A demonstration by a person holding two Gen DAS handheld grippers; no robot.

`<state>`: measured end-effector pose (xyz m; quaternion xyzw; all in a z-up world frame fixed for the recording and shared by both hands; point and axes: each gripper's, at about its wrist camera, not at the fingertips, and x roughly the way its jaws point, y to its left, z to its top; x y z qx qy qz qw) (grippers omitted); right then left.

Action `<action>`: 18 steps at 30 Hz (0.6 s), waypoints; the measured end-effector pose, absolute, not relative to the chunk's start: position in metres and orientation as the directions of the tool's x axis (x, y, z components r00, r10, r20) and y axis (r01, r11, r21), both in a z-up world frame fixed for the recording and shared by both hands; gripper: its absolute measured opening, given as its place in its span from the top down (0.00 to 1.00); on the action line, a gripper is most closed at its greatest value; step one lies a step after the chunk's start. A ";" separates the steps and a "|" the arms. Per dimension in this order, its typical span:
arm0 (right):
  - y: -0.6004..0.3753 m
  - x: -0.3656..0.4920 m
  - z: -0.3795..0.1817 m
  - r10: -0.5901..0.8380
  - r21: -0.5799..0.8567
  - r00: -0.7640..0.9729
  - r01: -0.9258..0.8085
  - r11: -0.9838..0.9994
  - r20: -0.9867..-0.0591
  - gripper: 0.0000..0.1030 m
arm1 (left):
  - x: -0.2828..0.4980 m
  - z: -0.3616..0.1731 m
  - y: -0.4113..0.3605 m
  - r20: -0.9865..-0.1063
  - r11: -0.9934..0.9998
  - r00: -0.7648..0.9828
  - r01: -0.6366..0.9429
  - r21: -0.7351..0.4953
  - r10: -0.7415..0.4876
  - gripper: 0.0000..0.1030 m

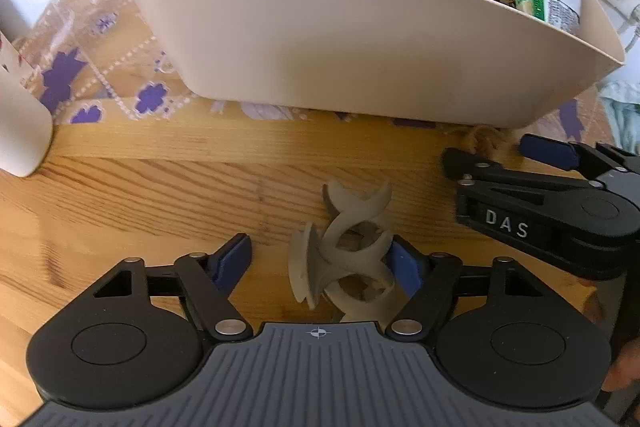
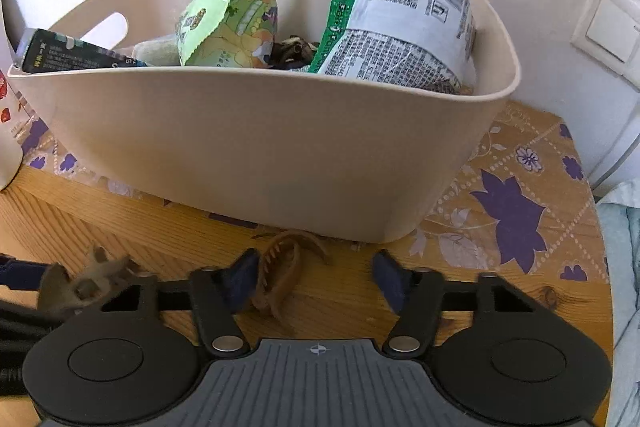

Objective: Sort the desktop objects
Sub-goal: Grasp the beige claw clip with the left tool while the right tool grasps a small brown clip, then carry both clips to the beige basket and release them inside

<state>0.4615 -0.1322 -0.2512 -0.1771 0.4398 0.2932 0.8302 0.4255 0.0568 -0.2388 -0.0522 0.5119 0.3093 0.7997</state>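
Two pickups were judged to be in hand, both in front of the beige bin [image 2: 260,155] on the wooden table [image 1: 140,195]. For a clean finish, each item should be centred between the pads before the squeeze, then lifted clear of the near wall of the bin and released inside, where snack bags, a dark box and a small white plush toy were already seen.

The left gripper [image 1: 320,267] was held wide, pitched down at the table. A grey twisted plastic piece [image 1: 352,259], probably a hair claw, lay off-centre between the jaws. Its right side was touching or just beside the right blue pad [image 1: 404,267]; contact could not be settled. The left pad [image 1: 232,263] was seen well apart from it, so no grip was made. A shift to the right was judged useful before closing.

The right gripper [image 2: 316,279] was seen part open, about middling. A brown hair claw [image 2: 280,279] lay flat on the table, just beside or touching the left pad [image 2: 240,283]; the right pad [image 2: 388,283] was clear of it. Nothing was held. The claw's teeth and curved arms were judged slippery, so a grip across the body was advised, not across the tips.
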 end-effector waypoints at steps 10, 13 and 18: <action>-0.142 0.444 -0.246 0.328 -0.052 0.425 -0.673 0.738 -0.844 0.83 | 0.415 -0.234 0.054 -0.824 0.801 0.296 -0.529 0.280 0.483 0.51; -0.147 0.436 -0.246 0.320 -0.063 0.423 -0.679 0.732 -0.847 0.83 | 0.413 -0.230 0.051 -0.813 0.808 0.316 -0.515 0.286 0.489 0.54; -0.161 0.425 -0.238 0.328 -0.051 0.435 -0.661 0.748 -0.838 0.83 | 0.403 -0.229 0.055 -0.826 0.808 0.307 -0.524 0.269 0.474 0.54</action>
